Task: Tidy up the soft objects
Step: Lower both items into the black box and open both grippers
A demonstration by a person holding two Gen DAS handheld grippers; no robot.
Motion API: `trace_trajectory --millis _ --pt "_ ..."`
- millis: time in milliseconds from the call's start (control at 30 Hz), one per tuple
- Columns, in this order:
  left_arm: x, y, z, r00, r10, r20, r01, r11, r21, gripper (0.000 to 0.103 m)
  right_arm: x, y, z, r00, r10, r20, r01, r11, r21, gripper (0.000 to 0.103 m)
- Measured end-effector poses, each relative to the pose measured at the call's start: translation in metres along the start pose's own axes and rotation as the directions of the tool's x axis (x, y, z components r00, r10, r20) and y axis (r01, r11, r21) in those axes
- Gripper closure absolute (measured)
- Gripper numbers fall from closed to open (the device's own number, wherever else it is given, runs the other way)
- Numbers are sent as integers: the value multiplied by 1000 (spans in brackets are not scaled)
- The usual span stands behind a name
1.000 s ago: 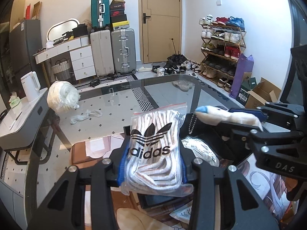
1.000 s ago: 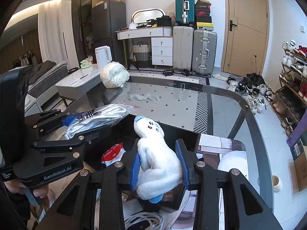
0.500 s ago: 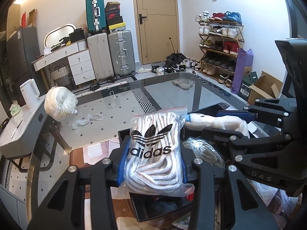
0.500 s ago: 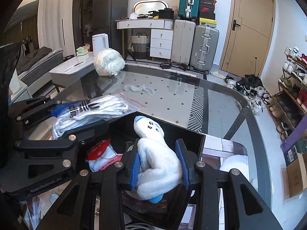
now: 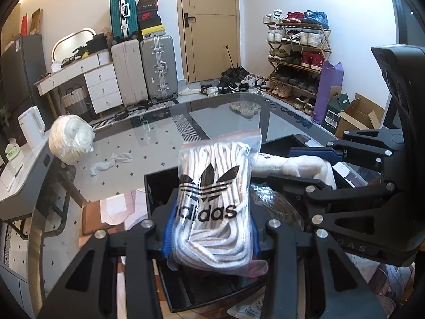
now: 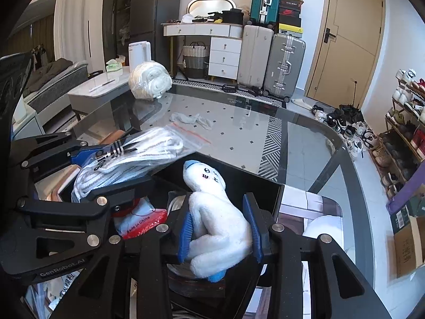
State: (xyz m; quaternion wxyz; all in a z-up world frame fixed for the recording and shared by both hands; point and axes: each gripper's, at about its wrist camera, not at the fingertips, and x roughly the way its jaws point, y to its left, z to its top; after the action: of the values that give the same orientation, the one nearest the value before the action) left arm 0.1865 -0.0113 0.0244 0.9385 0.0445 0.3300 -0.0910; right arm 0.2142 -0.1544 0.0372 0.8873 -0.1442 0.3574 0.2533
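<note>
Both loads have been lowered toward the black box (image 6: 265, 186) in the lower middle: the right gripper (image 6: 220, 228) fingers are closed on the plush toy (image 6: 212, 212), the left gripper (image 5: 209, 228) fingers on the bag of socks (image 5: 212, 199), so release seems near.

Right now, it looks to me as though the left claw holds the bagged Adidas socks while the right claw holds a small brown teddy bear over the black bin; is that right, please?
Not quite: the right claw holds a white plush toy with blue tips, not a brown teddy bear, as the right wrist view shows. The rest stands: the left claw grips the bagged Adidas socks, both over the black bin.
</note>
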Motion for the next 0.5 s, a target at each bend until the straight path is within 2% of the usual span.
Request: trace_trajectory --millis 133,300,333,400,433,467,500 --pt "1 4 -2 1000 -16 -12 16 1000 -11 60 1 2 -2 1000 0 -7 0 1000 -24 60" --pt "-10 6 -3 999 -47 -19 46 998 -43 46 -15 -2 -3 1000 -4 20 4 999 -34 45" --pt "-14 6 -4 999 -41 -11 40 998 -46 40 -20 -2 -3 1000 -14 23 15 999 -37 33" --pt "-24 8 -5 999 -49 5 49 997 -56 34 -34 -7 -7 997 -66 37 67 998 -8 16" --pt "-28 8 -6 999 -50 14 51 997 -63 24 -39 -10 -9 997 -57 50 57 998 11 11" --pt "-34 9 -7 999 -41 28 43 996 -73 8 -39 -10 -9 997 -57 50 57 998 11 9" --pt "-41 10 -9 999 -27 42 30 996 -80 3 -45 -14 -12 998 -42 55 40 998 38 2"
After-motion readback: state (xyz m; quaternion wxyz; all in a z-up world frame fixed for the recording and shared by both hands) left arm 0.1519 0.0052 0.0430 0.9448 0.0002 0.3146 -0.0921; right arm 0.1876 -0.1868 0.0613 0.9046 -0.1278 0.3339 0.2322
